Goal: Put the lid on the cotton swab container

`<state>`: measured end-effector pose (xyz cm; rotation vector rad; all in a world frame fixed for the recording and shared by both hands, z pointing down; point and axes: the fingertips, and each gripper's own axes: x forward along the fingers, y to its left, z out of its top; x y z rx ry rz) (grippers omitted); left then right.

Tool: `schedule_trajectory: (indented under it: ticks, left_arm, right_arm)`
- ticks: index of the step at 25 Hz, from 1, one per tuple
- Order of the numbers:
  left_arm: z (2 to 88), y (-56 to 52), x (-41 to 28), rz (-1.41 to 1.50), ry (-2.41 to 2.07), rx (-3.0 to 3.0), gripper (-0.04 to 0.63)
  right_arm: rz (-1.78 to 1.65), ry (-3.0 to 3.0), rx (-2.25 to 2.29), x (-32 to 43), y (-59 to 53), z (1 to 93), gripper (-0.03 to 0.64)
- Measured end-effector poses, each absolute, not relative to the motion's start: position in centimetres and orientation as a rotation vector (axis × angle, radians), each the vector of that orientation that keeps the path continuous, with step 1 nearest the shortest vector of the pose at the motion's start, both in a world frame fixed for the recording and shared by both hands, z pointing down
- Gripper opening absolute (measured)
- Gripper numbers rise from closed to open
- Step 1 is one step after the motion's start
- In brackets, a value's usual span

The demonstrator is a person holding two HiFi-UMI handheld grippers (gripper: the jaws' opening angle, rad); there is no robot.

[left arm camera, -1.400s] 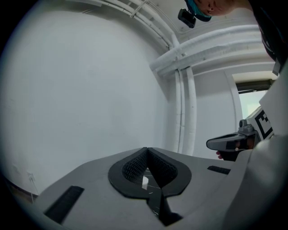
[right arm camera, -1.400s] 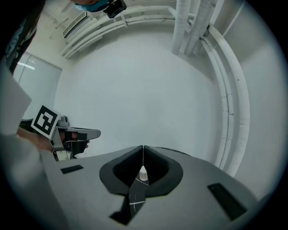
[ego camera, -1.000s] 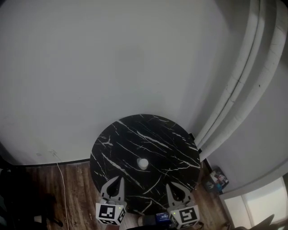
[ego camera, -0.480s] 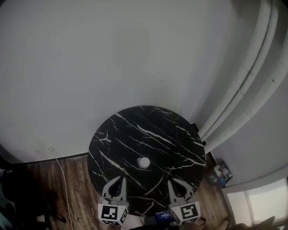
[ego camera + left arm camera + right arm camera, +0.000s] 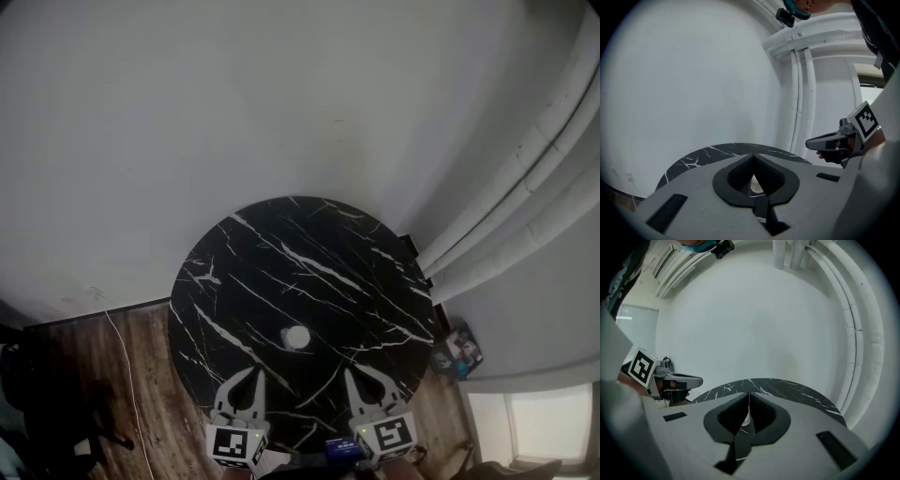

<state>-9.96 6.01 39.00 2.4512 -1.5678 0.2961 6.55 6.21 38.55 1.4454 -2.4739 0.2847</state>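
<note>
Hovering at the bottom of the frame, left gripper [image 5: 252,372] and right gripper [image 5: 350,373] each have their jaw tips pressed together, holding nothing. The small white cotton swab container [image 5: 296,337] sits mid-frame on the black marble table [image 5: 281,253], just ahead between them. It looks light, smooth and skid-prone, so pinch gently across its sides. A separate lid can't be made out.

A round black desk [image 5: 319,262] with thin white lines fills the lower middle of the head view. 1 small white round container [image 5: 296,336] sits on it, a bit below the middle of the top. The desk stands on a brown wooden floor [image 5: 94,366].
</note>
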Motion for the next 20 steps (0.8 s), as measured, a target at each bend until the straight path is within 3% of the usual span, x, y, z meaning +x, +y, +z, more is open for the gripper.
schedule_trajectory:
  ticks: [20]
  left_arm:
    - [45.4, 1.6, -8.2, 0.445, -1.465, 2.439, 0.012]
  right_arm:
    - [0.373, -2.396, 1.276, 5.3, 1.5, 45.7, 0.018]
